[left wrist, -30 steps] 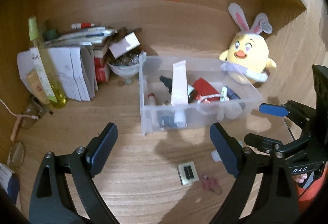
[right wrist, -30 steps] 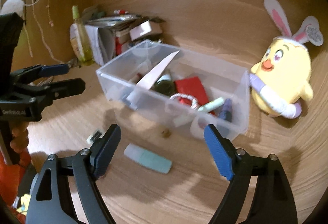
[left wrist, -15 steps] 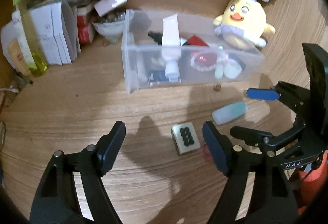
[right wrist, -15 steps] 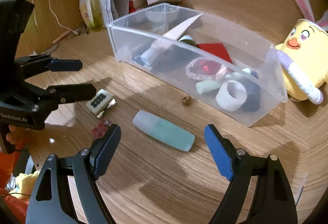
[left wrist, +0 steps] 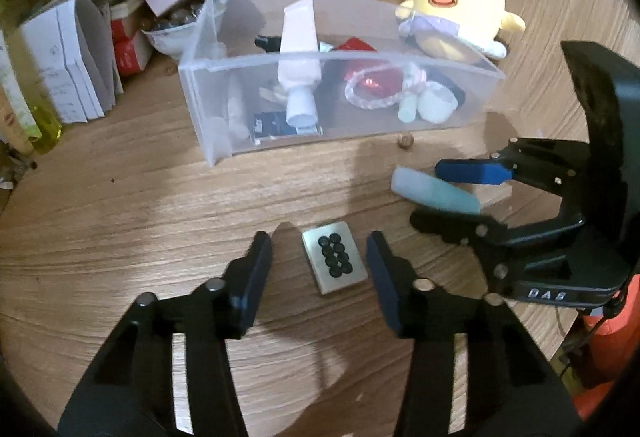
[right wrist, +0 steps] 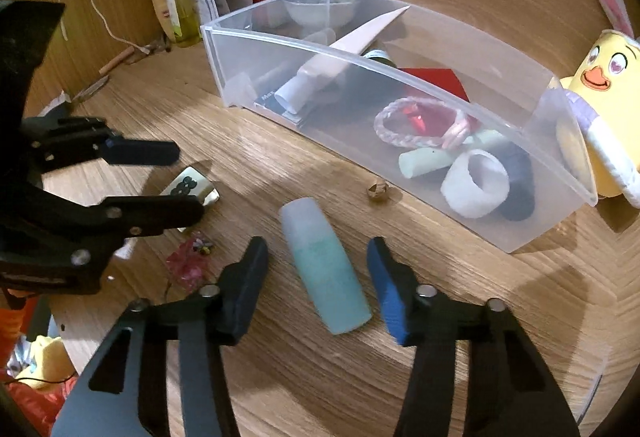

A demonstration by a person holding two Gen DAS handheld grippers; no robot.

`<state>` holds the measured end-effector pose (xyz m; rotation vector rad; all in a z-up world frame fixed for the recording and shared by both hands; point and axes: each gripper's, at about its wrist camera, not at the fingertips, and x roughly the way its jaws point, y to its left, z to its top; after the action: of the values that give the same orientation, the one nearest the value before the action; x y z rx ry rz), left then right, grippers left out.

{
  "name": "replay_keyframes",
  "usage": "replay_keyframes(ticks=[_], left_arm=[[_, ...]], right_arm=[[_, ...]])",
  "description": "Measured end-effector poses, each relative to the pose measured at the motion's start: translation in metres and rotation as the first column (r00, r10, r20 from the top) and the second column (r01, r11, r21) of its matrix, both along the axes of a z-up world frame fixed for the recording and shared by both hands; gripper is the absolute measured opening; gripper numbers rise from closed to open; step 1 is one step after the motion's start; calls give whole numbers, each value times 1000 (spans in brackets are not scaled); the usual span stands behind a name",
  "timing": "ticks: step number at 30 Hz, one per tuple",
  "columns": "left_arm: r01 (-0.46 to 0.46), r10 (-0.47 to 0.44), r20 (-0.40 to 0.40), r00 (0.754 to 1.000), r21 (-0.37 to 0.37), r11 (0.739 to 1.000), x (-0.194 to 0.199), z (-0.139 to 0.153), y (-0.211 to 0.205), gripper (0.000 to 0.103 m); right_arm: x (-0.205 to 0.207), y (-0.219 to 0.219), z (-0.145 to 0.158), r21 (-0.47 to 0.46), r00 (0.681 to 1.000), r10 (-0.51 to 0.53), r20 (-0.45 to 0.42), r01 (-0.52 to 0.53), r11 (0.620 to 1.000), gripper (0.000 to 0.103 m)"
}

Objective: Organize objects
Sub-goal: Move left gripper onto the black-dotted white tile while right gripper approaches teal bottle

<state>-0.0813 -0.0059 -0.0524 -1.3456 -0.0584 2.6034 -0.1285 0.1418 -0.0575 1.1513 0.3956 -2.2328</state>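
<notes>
Nearest the left camera, the left gripper [left wrist: 318, 261] had dropped low over the surface [left wrist: 120, 217] since a second before, and its jaws, wide then, were closing around the tile [left wrist: 334, 257]; the tile, a small metallic piece with black dots, lay flat between the pads, with a gap visible on either side, so nothing was gripped yet. Just beside it, the right gripper [right wrist: 318, 269] had come down in the same way; its jaws were likewise closing on the bottle [right wrist: 326, 269], a teal one lying on its side between the pads, which did not yet touch it. A pink scrap [right wrist: 188, 265] lay on the surface between the two grippers, and a small brown crumb [right wrist: 378, 192] sat just before the bin [left wrist: 340, 135]. Beyond, the clear bin held a white tube [left wrist: 300, 65], a bracelet [right wrist: 416, 125], a roll of tape [right wrist: 476, 189] and other small things; a plush chick [left wrist: 456, 17] leaned at its far right end, and papers [left wrist: 72, 57] and boxes were stacked to its left. Both descents and the narrowing jaws suggested a paired pick-up was under way; the likely next stage was lifting both pieces toward the bin.
</notes>
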Motion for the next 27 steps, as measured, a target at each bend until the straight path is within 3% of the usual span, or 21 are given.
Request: replay_keyframes(ticks=[2, 5, 11, 17, 27], left_arm=[[9, -9, 9, 1000, 4, 1000, 1, -2, 1, 36], [13, -13, 6, 1000, -9, 1000, 2, -3, 4, 29], [-13, 12, -27, 1000, -45, 999, 4, -2, 5, 24], [-54, 52, -59, 997, -23, 998, 5, 6, -1, 24], [-120, 115, -202, 973, -14, 993, 11, 50, -8, 24]], right_arm=[[0, 1, 0, -3, 1000, 1, 1, -1, 1000, 30], [1, 2, 0, -10, 1000, -1, 4, 1, 1000, 23], [5, 3, 2, -29, 1000, -7, -12, 6, 1000, 23], [15, 7, 17, -74, 999, 8, -51, -12, 997, 23], [23, 17, 51, -144, 990, -40, -133, 21, 989, 23]])
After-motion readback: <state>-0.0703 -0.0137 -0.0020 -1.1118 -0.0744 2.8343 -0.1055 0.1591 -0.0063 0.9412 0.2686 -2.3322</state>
